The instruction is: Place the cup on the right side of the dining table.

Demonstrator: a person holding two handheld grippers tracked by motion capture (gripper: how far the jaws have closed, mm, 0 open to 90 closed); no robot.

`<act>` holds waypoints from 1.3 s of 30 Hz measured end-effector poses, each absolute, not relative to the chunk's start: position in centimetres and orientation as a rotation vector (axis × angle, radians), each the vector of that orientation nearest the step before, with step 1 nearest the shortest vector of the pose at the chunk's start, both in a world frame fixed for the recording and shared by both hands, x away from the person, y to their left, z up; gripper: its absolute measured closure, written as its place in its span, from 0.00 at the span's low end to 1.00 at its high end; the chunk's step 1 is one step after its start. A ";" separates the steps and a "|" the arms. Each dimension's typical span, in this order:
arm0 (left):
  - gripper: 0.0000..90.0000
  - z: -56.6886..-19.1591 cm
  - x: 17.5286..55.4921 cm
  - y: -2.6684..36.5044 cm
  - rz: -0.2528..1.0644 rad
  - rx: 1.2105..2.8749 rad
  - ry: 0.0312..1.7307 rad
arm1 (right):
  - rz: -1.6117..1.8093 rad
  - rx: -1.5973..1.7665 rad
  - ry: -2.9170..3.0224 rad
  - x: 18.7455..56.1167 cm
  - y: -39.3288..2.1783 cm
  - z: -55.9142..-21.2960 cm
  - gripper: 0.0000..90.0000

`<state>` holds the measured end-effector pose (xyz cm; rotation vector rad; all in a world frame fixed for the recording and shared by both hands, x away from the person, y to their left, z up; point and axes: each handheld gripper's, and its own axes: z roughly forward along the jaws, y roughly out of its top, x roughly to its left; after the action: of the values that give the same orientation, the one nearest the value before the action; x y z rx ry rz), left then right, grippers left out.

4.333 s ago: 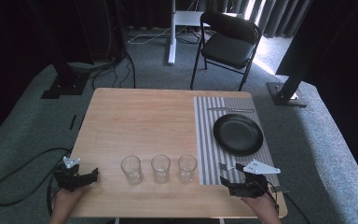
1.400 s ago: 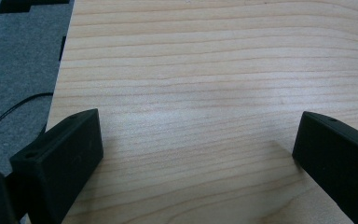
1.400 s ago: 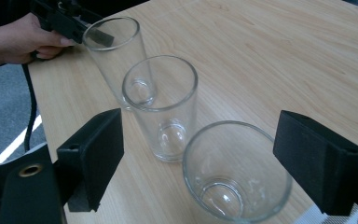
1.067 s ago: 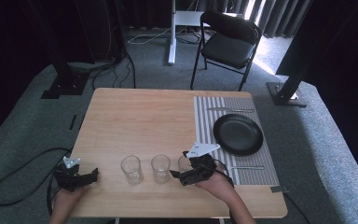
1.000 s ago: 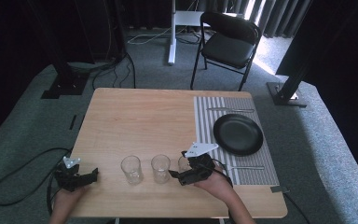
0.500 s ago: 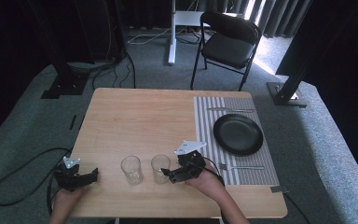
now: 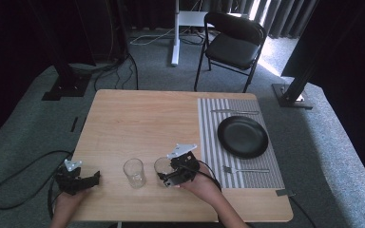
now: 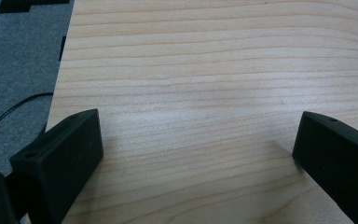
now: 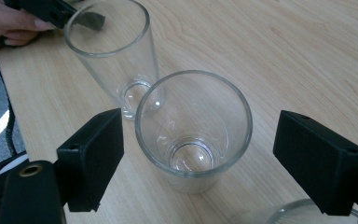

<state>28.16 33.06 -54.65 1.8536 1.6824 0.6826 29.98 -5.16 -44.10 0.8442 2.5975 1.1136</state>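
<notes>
The right gripper (image 7: 167, 178) is held low over the near part of the light wooden table (image 7: 138, 118), the forearm entering from the near edge and angled towards the left. Its grey three-cornered plate is seen on top in the high view. In the right gripper view its two black jaws stand wide apart, one on either side of a clear, round drinking glass (image 9: 194, 133); a gap is seen between each pad and the glass wall, so nothing is clamped. This glass stands upright on the table, just left of the grey-and-white striped placemat (image 7: 209, 137). A second clear glass tumbler (image 7: 134, 172) stands upright farther left of the placemat, just apart from the first. The rim of a third glass (image 9: 307, 214) is glimpsed at the bottom edge of the right gripper view, below the right-hand jaw.

The left gripper (image 7: 94, 178) is held at the near left corner of the table, well away from the placemat, its hand coming in from below. Its jaws are spread apart over bare wood, with nothing between them.

A round black plate (image 7: 243, 137) lies on the placemat, with a metal knife (image 7: 234, 112) beyond it and a metal fork (image 7: 244, 169) on its near side. Between the placemat and the far left table edge a broad stretch of wood lies open. The left table edge is seen close beside the left gripper's left-hand jaw, with grey carpet (image 8: 14, 70) past it.
</notes>
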 end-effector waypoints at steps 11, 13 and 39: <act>0.02 -54.6 28.2 33.1 0.681 1.857 1.683 | 0.959 0.897 2.619 30.2 -3.5 -44.2 0.17; 0.02 -54.6 28.2 33.1 0.681 1.857 1.683 | 0.931 0.903 2.634 30.3 -3.2 -44.2 0.17; 0.02 -54.7 28.2 33.1 0.684 1.854 1.682 | 0.623 0.779 2.794 32.0 -0.5 -44.5 0.30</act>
<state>28.16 33.07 -54.66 1.8540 1.6816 0.6836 32.03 -0.52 -44.52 0.7788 2.7938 0.6230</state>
